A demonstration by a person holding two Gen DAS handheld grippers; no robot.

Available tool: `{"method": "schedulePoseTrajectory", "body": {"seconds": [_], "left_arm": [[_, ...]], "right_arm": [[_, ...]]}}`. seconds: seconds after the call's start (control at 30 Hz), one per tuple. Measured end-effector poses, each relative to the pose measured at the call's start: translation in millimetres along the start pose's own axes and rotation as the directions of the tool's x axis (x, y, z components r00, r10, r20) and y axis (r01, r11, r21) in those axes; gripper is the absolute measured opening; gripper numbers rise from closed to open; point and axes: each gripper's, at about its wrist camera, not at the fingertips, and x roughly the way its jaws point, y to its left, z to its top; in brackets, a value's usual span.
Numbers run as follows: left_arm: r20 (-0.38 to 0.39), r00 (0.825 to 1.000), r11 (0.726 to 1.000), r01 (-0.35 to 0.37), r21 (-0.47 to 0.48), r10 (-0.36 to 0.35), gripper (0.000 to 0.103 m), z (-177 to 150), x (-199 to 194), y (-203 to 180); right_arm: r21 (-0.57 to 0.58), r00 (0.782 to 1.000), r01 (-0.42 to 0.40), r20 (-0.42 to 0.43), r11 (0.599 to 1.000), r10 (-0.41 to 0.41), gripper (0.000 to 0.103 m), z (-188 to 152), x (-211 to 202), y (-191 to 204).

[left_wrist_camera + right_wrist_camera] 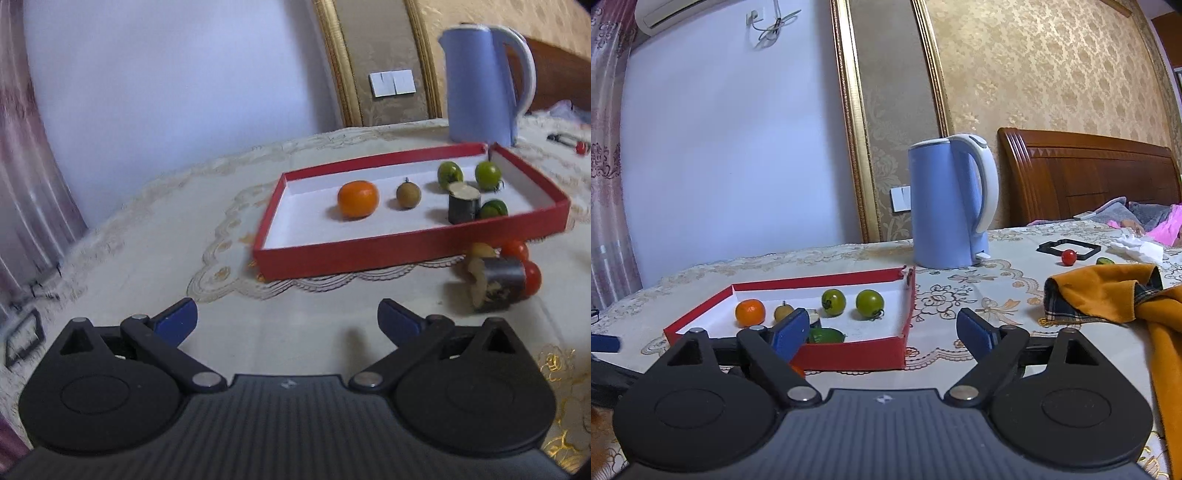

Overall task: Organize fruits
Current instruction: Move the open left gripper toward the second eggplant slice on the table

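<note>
The red tray (406,254) on the bench (147,280) already holds an orange (358,198) and green tomatoes (487,175), red tomatoes (515,249) wait just near it, and both the left hand-held gripper (287,321) and right hand-held gripper (881,332) are released, empty.

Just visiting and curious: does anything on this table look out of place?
Yes. Two red tomatoes and a dark cut stalk piece lie outside the red tray, and another red tomato sits far off, past the kettle.
</note>
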Motion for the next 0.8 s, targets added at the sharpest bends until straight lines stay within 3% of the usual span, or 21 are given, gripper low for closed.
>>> {"method": "schedulePoseTrajectory", "body": {"seconds": [0.13,0.23,0.33,0.5,0.73,0.8], "left_arm": [[0.051,0.988,0.989,0.148,0.014,-0.148,0.103,8.4,-20.4,-13.5],[0.103,0.973,0.976,0.199,0.089,-0.208,0.103,9.9,-34.5,-44.0],[0.083,0.974,0.972,0.197,0.132,-0.208,0.103,11.9,-30.1,-68.5],[0.044,0.977,0.972,0.203,0.116,-0.21,0.103,14.9,-15.3,-79.8],[-0.007,0.981,0.978,0.194,0.078,-0.194,0.103,14.1,3.5,-76.5],[-0.014,0.989,0.987,0.15,0.055,-0.149,0.1,14.4,6.3,-69.2]], "right_arm": [[-0.029,1.0,0.01,-0.007,1.0,-0.01,0.087,0.3,2.8,6.1],[-0.029,1.0,0.02,-0.004,0.999,-0.02,0.087,1.0,-0.1,5.0],[-0.026,1.0,0.023,-0.001,0.999,-0.023,0.087,1.8,-4.0,3.1],[-0.039,1.0,0.01,0.006,0.999,-0.01,0.087,1.6,-6.4,4.6],[-0.025,1.0,-0.002,-0.01,1.0,0.001,0.087,-1.4,-3.5,2.7],[-0.02,1.0,-0.001,-0.013,1.0,0.001,0.087,-1.5,-3.4,2.2]]}}
